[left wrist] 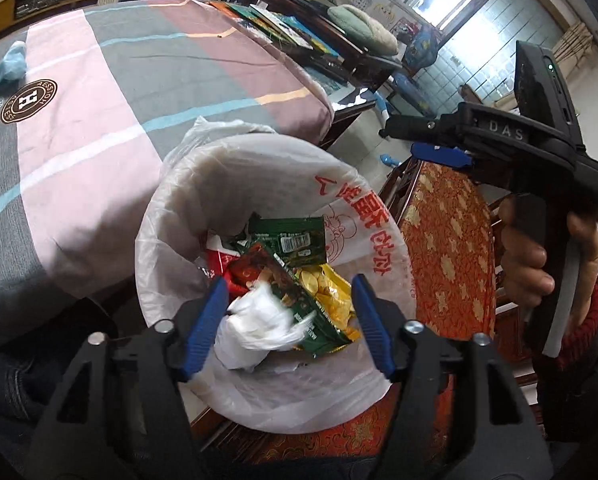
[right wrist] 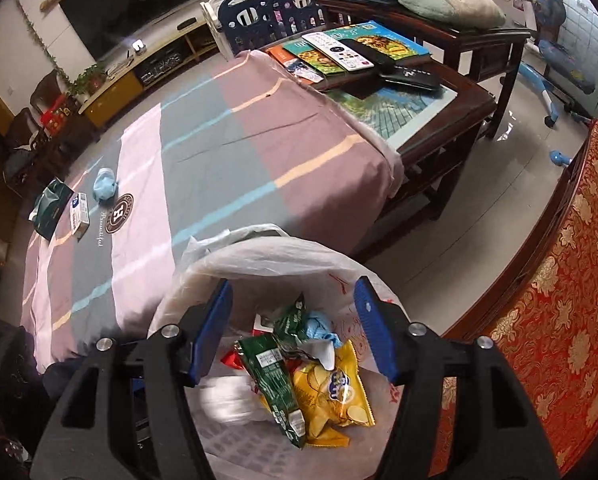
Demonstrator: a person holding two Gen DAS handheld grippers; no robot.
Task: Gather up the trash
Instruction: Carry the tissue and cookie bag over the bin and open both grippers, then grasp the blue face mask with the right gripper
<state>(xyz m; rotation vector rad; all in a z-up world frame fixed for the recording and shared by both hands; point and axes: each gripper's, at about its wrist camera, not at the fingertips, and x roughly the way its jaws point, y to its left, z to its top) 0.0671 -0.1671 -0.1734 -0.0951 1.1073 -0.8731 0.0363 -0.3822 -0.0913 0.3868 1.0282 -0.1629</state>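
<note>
Both grippers are hanging over the lined bin with their jaws spread apart and nothing pinched between the blue pads. In the left wrist view the left gripper is sitting low in the frame, a crumpled white bag lying loose below its gap among a green wrapper and a yellow chip bag. The right gripper is showing at the right edge of that frame, a hand wrapped round its handle. In the right wrist view the right gripper is framing the same heap in the bin, released. At the left of that frame a blue wad, a small box and a green packet are lying on the striped cloth, well apart from the bin. The cloth's edge is running just above the bin; a red cushion is crowding the right side
</note>
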